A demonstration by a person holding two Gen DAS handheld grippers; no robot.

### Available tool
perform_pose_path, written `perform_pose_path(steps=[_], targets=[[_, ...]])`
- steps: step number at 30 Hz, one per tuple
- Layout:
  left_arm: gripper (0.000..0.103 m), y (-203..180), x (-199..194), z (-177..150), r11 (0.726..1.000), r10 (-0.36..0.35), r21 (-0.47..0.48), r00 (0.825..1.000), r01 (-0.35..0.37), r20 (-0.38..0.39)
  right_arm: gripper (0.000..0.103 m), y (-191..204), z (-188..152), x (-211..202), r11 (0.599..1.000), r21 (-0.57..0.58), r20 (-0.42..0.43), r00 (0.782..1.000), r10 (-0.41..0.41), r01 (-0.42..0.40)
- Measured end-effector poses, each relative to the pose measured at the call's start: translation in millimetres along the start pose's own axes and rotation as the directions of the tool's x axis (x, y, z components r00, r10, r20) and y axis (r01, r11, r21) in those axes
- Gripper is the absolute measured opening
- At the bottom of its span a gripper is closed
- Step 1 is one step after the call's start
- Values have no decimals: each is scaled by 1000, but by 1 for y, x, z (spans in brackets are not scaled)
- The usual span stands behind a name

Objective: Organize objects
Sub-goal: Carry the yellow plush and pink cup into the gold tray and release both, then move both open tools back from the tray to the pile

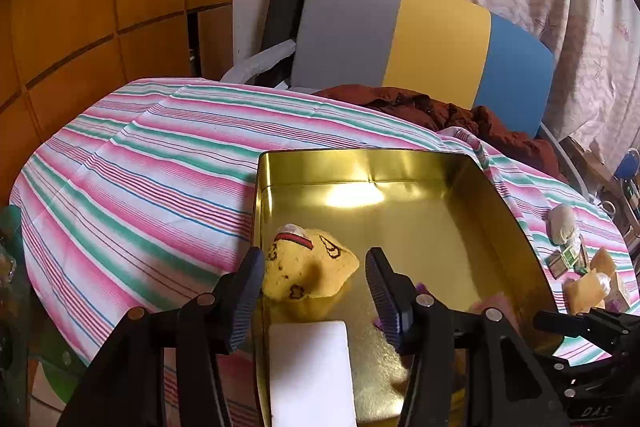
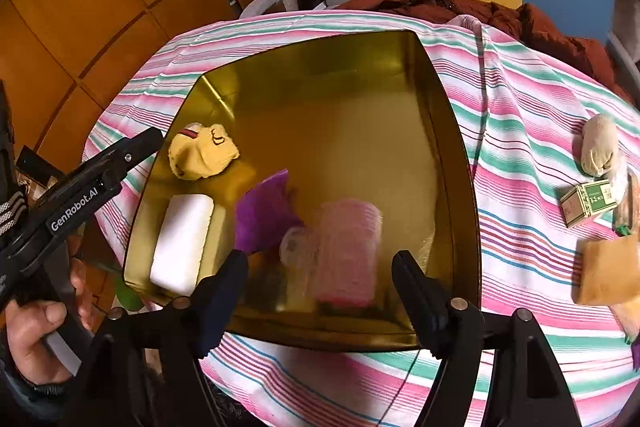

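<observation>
A gold tin sat on the striped worktop, holding a yellow sock, white block, purple cloth and pink roll. Both hand-held grippers, left and right, hovered above it, fingers apart and empty.

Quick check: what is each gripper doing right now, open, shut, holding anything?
Left gripper: open, empty, above the yellow sock bundle in the gold tin.
Right gripper: open, empty.
</observation>
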State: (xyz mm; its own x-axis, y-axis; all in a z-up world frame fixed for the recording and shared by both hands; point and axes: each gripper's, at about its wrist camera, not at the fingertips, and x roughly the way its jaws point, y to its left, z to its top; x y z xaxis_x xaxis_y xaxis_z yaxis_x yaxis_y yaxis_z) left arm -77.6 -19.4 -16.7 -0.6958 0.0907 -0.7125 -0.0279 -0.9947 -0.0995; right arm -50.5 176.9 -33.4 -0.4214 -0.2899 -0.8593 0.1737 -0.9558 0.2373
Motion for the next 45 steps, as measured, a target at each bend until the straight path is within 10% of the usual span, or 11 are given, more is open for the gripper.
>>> perform_pose_path(steps=[22, 45], targets=[[53, -64, -40, -22, 982, -69, 177, 996, 59, 48, 75, -20, -16, -56, 987, 35, 230, 960, -162, 159], [53, -144, -38, -41, 914, -177, 368, 984, 172, -21, 85, -191, -50, -136, 865, 381, 236, 870, -433, 326]])
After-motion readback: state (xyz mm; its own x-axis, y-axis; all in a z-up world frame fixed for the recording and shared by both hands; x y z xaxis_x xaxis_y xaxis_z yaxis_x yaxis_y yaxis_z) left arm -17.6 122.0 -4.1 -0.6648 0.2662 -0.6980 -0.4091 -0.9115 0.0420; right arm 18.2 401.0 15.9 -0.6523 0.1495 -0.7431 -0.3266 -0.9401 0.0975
